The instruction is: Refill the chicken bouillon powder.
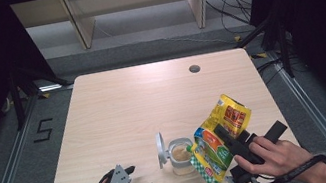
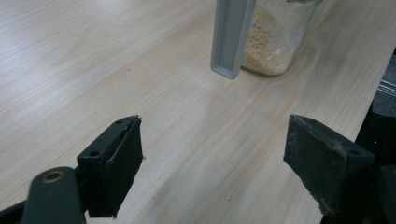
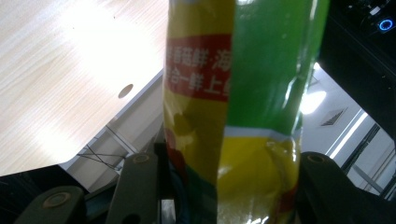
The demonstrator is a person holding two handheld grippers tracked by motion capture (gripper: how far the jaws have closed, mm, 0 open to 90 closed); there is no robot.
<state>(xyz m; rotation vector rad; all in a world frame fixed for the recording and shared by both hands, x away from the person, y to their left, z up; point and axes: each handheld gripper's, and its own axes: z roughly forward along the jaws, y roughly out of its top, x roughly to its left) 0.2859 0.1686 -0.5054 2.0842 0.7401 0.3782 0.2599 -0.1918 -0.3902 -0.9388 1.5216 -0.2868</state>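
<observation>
jar [image 2: 275, 42] top cut off by frame edge, pouch [image 3: 243, 116] print too blurred to read

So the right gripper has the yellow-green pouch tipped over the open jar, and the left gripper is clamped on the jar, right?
Not quite. The left gripper is open on bare table, short of the jar, as the left gripper view shows. The rest holds: the right gripper holds the pouch tipped over the open jar.

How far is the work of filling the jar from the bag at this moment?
Done: the jar stands open, its lid flipped up, with a layer of beige granules inside. In hand: the right gripper holds the yellow-green bag tilted with its lower end at the jar's rim. The left gripper rests open nearby. Left: probably finishing the pour and closing the lid.
</observation>
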